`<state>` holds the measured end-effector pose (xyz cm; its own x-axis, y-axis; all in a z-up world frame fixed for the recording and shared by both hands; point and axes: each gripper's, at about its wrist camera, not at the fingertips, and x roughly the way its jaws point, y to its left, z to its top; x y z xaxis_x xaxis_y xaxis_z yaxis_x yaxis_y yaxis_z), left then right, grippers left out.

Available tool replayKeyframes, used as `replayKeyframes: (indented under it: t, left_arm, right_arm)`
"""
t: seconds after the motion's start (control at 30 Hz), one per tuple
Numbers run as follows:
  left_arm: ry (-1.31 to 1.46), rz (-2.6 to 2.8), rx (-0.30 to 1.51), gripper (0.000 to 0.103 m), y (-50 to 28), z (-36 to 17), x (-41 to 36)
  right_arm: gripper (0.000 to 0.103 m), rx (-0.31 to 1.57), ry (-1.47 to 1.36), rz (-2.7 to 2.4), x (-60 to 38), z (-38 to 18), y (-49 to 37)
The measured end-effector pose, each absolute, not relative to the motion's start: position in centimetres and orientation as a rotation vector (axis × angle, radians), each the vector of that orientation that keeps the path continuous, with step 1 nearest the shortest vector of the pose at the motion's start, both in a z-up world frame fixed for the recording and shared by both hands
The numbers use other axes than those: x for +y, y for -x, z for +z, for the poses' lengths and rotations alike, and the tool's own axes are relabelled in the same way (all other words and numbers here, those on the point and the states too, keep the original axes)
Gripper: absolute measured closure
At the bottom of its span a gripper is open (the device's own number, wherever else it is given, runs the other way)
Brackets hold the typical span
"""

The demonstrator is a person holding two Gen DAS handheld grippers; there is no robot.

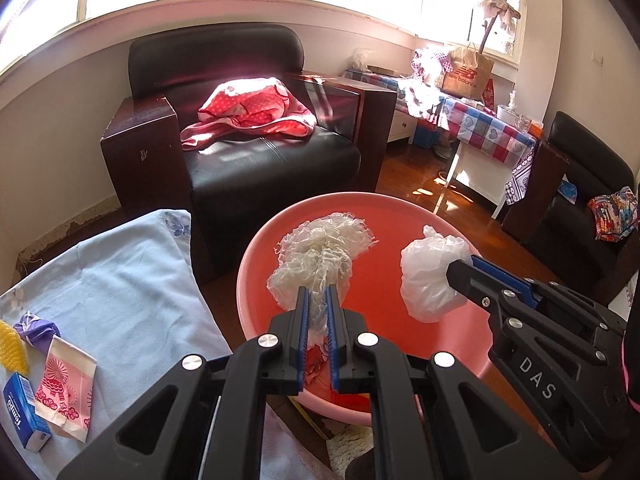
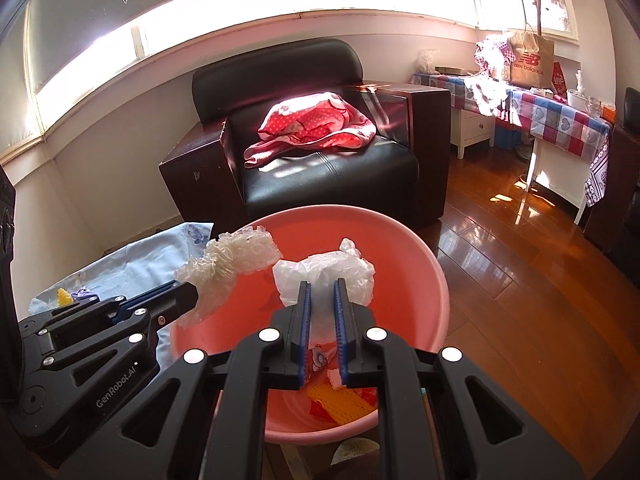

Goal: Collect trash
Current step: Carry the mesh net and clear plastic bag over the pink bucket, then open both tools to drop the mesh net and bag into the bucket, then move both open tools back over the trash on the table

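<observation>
A pink plastic basin stands below both grippers. My left gripper is shut on a crumpled white foam net and holds it over the basin; the net also shows in the right wrist view. My right gripper is shut on a crumpled white plastic bag over the basin; the bag also shows in the left wrist view. Trash lies in the basin's bottom, among it a yellow net.
A light blue cloth at left bears a pink patterned packet, a blue tissue pack, a purple knotted bag and a yellow net. A black armchair with a red cloth stands behind the basin. Wooden floor lies at right.
</observation>
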<state>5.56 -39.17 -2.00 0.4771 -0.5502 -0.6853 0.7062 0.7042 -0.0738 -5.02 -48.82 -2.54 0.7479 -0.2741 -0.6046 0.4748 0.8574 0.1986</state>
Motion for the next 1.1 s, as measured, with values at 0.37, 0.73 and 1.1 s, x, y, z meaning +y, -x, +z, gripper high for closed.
replayKeyframes:
  t: [0.37, 0.73, 1.1]
  left_arm:
    - [-0.241, -0.772, 0.782, 0.092, -5.9, -3.2, -39.5]
    - [-0.225, -0.77, 0.759, 0.06, -5.4, -2.4, -38.8]
    - [-0.201, -0.735, 0.721, 0.058, -4.9, -1.0, -36.3]
  right_arm:
    - [0.091, 0.654, -0.379, -0.429, -49.4, -3.7, 4.1]
    - [0.083, 0.67, -0.381, -0.445, -49.2, -3.8, 4.1]
    - [0.082, 0.637, -0.355, -0.434, -47.9, -2.2, 4.6]
